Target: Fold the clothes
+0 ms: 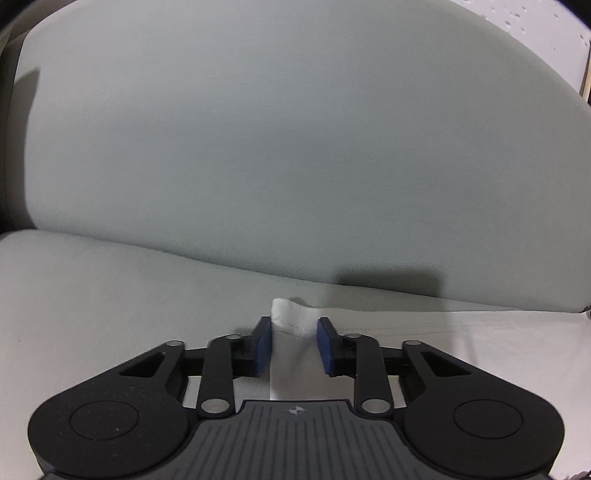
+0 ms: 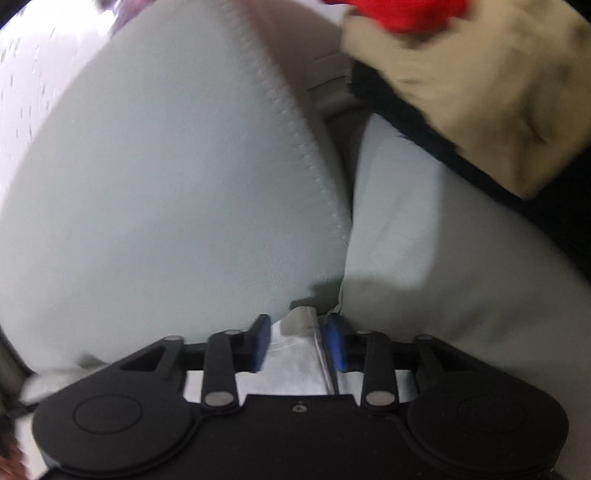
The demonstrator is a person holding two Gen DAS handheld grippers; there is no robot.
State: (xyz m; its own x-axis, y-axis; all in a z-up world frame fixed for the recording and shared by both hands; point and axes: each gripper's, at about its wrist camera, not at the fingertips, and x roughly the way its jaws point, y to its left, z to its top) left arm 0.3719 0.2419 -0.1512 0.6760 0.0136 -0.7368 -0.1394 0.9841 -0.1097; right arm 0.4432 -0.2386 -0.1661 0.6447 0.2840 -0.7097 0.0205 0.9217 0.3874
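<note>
A white garment lies on a pale grey-green sofa seat. In the left wrist view its hemmed corner (image 1: 291,325) stands up between the blue pads of my left gripper (image 1: 293,343), whose jaws are partly apart around the cloth. In the right wrist view another white edge with a seam (image 2: 301,343) sits between the blue pads of my right gripper (image 2: 299,341), jaws likewise partly apart around it. Both grippers are low, close to the seat. The rest of the garment is mostly hidden under the gripper bodies.
The sofa back cushion (image 1: 295,147) rises right behind the left gripper. In the right wrist view a back cushion (image 2: 166,184) and a side cushion (image 2: 424,240) meet at a crease ahead. A tan and black thing (image 2: 480,81) with something red (image 2: 399,11) lies at the upper right.
</note>
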